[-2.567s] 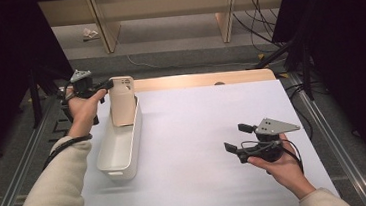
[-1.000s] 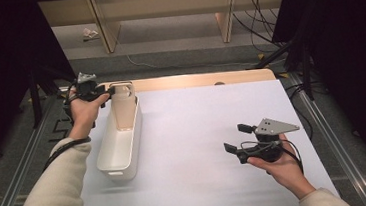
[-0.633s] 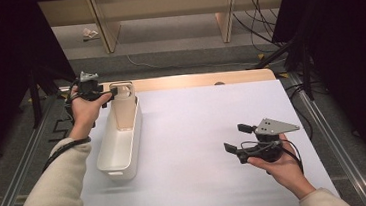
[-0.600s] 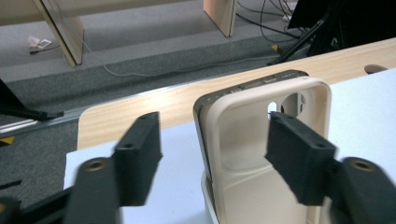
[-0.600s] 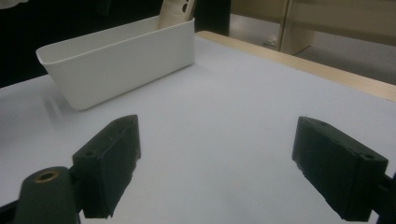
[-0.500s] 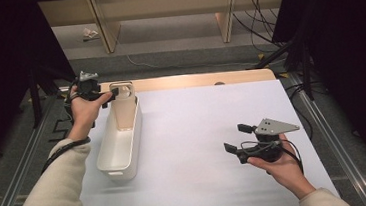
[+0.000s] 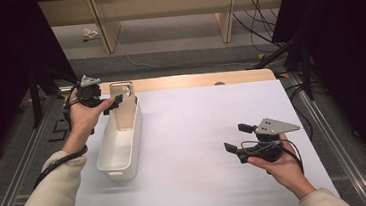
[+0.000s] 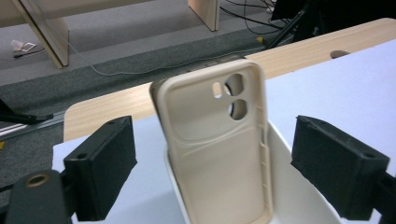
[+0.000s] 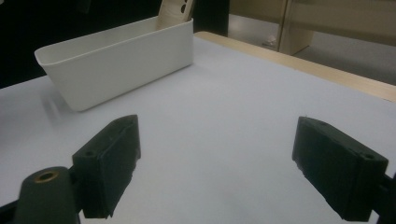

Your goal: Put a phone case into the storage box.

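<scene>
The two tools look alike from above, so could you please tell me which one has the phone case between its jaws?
The left tool, at the far end of the white bin: its jaws, just opened, flank the beige phone case untouched. The right tool hovers over bare table.

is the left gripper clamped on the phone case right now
No, in the left gripper view the left gripper has both pads standing clear of the beige phone case, which leans upright in the white bin.

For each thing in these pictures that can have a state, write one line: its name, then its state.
Beige silicone phone case: standing on end in the bin's far end, released.
White oblong plastic bin: upright on the table.
Left gripper: jaws just opened, apart from the case.
Right gripper: open, nothing between its jaws.
</scene>
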Demonstrator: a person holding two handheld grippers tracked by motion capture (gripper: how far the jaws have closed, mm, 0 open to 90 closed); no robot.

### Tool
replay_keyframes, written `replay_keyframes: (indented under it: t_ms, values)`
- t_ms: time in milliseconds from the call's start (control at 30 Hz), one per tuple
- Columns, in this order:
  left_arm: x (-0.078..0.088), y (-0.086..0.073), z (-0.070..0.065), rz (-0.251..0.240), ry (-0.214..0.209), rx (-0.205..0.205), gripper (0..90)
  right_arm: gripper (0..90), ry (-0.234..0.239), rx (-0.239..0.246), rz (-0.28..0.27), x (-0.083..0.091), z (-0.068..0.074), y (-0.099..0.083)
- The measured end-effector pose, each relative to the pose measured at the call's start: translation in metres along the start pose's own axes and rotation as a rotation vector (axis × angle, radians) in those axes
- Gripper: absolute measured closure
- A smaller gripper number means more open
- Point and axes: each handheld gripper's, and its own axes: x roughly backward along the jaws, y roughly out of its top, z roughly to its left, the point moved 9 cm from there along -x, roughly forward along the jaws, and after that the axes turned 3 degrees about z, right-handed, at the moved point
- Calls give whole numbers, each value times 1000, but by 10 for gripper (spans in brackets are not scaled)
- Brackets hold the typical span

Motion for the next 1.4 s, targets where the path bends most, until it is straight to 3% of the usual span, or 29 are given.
replay_keyframes:
  t_ms: [67, 600, 1133, 1400]
  values:
    - [3, -2, -4, 4, -11, -20, 142, 163, 0, -2, 0, 0, 0, 0]
    - [30, -15, -29, -37, -61, -33, 112, 162, 2, -4, 1, -1, 0, 0]
    - [61, -43, -75, -99, -161, -54, 105, 162, 0, -5, 0, 0, -1, 0]
    - [73, -55, -96, -114, -190, -94, 111, 162, 0, -5, -3, 0, -1, 0]
